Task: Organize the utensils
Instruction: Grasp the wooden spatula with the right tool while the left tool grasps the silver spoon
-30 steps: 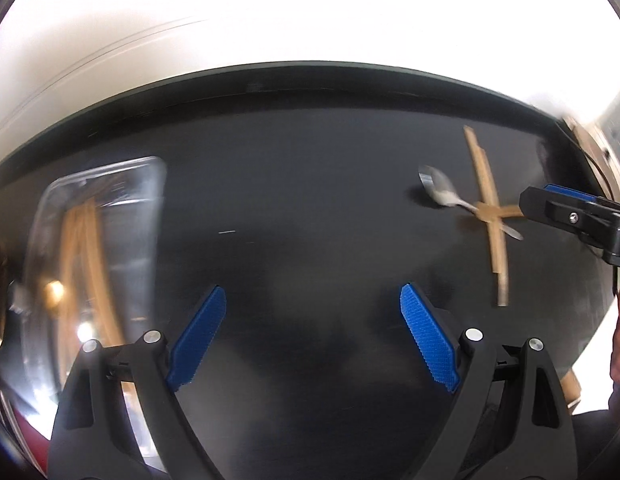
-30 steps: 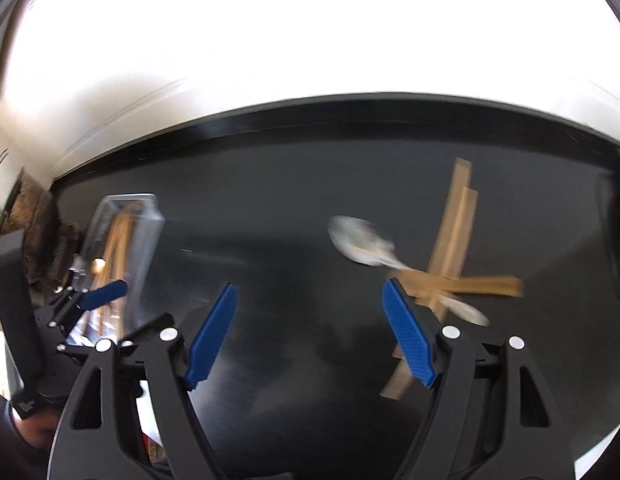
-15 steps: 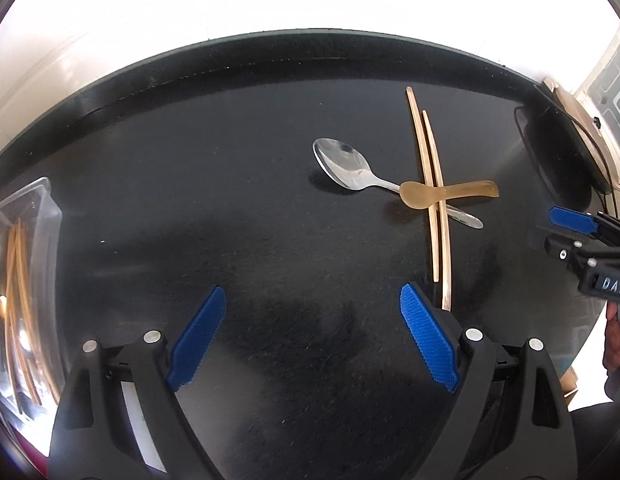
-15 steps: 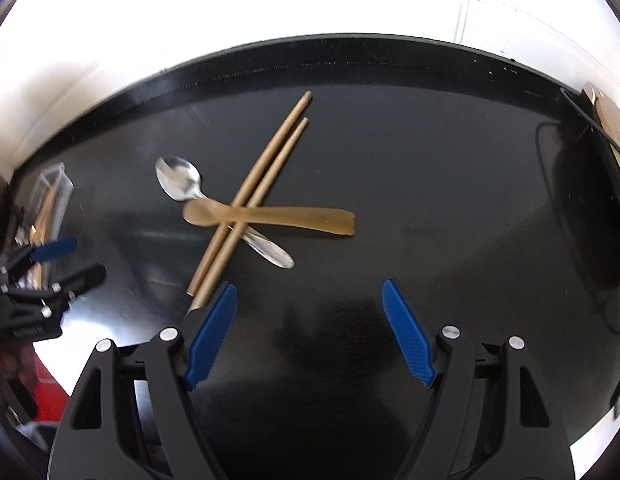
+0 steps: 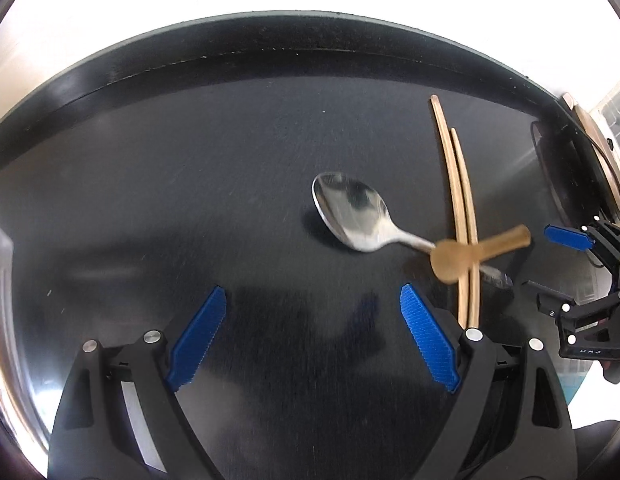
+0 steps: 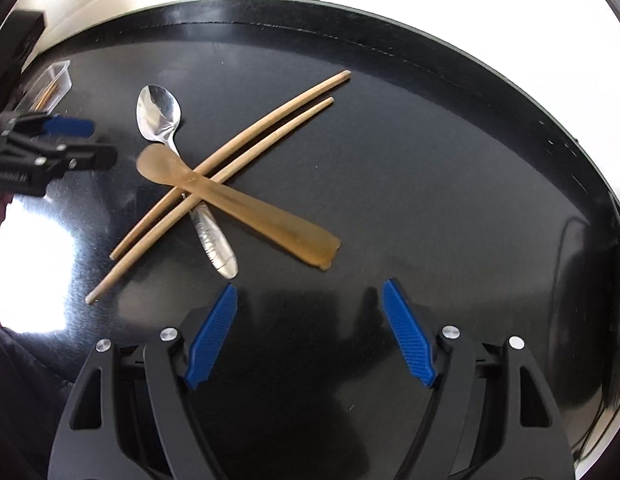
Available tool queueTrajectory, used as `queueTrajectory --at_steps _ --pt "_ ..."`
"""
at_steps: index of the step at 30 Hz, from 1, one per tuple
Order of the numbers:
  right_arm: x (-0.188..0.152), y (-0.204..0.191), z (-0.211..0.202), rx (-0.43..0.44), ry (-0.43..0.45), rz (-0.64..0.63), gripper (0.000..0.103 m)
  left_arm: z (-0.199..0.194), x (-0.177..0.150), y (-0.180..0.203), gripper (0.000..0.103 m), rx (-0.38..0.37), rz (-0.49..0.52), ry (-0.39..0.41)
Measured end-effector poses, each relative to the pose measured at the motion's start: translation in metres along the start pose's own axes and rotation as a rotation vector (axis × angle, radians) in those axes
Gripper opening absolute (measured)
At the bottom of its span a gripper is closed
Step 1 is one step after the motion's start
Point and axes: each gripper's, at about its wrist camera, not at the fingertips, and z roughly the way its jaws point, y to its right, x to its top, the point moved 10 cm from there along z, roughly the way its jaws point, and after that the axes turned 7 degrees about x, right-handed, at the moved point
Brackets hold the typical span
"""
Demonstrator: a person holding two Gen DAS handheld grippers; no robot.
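With both the left gripper (image 5: 313, 334) and right gripper (image 6: 310, 330) spread and empty, lifting the amber spoon (image 6: 233, 200) could scatter the chopsticks (image 6: 213, 176) beneath it across the table (image 6: 430, 160).

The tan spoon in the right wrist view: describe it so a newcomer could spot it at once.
On the black table, left of centre, utensils lie crossed in a small pile. The tan spoon lies on top, across the two chopsticks and the metal spoon. It alone is flat, broad and translucent amber; the chopsticks are thin sticks, the other spoon shiny steel.
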Motion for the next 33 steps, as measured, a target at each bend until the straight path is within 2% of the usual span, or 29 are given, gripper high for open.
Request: queueTrajectory --at_steps 6,11,12,14,16,17,19,24,27,31,33 --pt "0.016 0.005 0.012 0.066 0.017 -0.064 0.073 0.008 0.023 0.005 0.088 0.001 0.046 0.065" --pt "0.036 0.002 0.020 0.097 0.026 -0.147 0.069 0.011 0.040 0.018 0.088 -0.047 0.060 0.091" --pt "0.039 0.002 0.022 0.106 0.024 -0.162 0.066 0.012 0.043 0.021 0.084 -0.054 0.067 0.096" --pt "0.043 -0.002 0.024 0.120 0.027 -0.192 0.061 0.011 0.049 0.029 0.071 -0.071 0.081 0.109" --pt "0.047 -0.006 0.025 0.131 0.031 -0.215 0.053 0.010 0.050 0.036 0.054 -0.081 0.097 0.115" --pt "0.049 -0.008 0.026 0.135 0.034 -0.227 0.052 0.010 0.050 0.038 0.049 -0.079 0.104 0.117" --pt "0.050 -0.015 0.027 0.142 0.037 -0.238 0.042 0.010 0.049 0.041 0.031 -0.088 0.109 0.118" --pt "0.054 -0.023 0.020 0.140 0.036 -0.257 0.031 0.007 0.043 0.045 0.017 -0.132 0.105 0.102" --pt "0.051 -0.023 0.018 0.116 0.021 -0.271 0.024 0.003 0.040 0.047 0.013 -0.165 0.086 0.090" --pt "0.045 -0.024 0.013 0.102 0.002 -0.287 0.014 -0.016 0.041 0.041 0.009 -0.181 0.074 0.115" --pt "0.044 -0.027 0.010 0.097 0.004 -0.287 0.014 -0.031 0.040 0.026 0.008 -0.186 0.072 0.131"
